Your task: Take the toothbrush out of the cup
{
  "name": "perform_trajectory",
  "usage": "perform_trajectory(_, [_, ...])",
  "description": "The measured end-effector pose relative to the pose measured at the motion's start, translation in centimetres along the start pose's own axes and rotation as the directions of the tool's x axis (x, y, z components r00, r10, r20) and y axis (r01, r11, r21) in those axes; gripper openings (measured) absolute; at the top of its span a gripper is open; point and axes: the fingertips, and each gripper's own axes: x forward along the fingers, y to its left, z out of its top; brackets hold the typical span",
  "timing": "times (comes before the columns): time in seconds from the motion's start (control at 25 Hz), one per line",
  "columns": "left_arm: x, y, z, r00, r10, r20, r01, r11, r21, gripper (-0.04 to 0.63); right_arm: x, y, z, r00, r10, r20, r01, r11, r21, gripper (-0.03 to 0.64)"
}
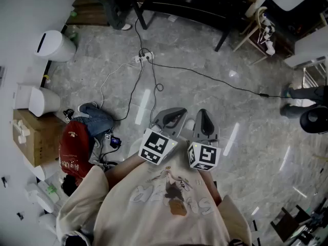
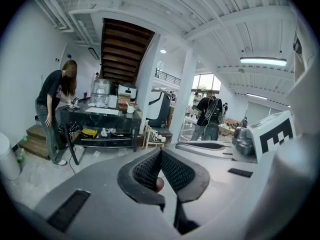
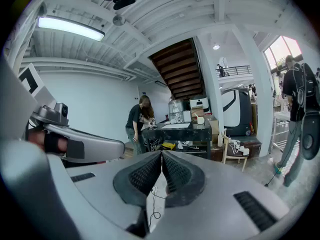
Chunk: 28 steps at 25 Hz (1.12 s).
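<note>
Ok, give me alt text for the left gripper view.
The left gripper has its fingers shut together, nothing between them, pointing into a room. Beyond, a person leans over a dark table under a wooden staircase; no cup or toothbrush shows.

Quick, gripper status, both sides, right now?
Left grey two-jaw gripper: shut, jaws together, holding nothing.
Right grey two-jaw gripper: shut, jaws together, holding nothing.

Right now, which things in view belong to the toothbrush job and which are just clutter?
Job: left gripper, right gripper, both shut, empty; no toothbrush or cup in view.
Lying about: red backpack, white power strip with cables, brown cardboard box, black metal table.
</note>
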Motion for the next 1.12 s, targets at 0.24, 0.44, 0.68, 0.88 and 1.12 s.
perform_trajectory(0.24, [1.0, 0.6, 0.3, 1.000, 0.014, 0.003, -0.014, 1.000, -0.001, 0.014, 1.2, -0.8, 0.2, 1.000, 0.007, 0.007, -0.007, 1.000, 0.002, 0.021])
perform_trajectory(0.44, [2.1, 0.3, 0.1, 1.000, 0.019, -0.004, -0.019, 1.000, -0.005, 0.014, 1.4, -1.9, -0.1, 1.000, 0.009, 0.000, -0.009, 1.000, 0.003, 0.021])
perform_trajectory(0.68, [3.9, -0.6, 0.4, 0.999, 0.030, -0.011, -0.030, 1.000, -0.007, 0.014, 1.7, -4.0, -0.1, 1.000, 0.019, -0.006, -0.019, 1.000, 0.011, 0.021])
perform_trajectory(0.88, [5.9, -1.4, 0.9, 0.999, 0.047, -0.026, -0.047, 0.999, -0.004, 0.014, 2.3, -6.2, 0.2, 1.000, 0.030, -0.008, -0.030, 0.999, 0.029, 0.021])
perform_trajectory(1.12, [9.8, -3.0, 1.2, 0.996, 0.073, -0.049, -0.072, 0.997, 0.018, 0.014, 3.2, -10.7, 0.5, 0.999, 0.037, 0.017, -0.038, 0.997, 0.063, 0.021])
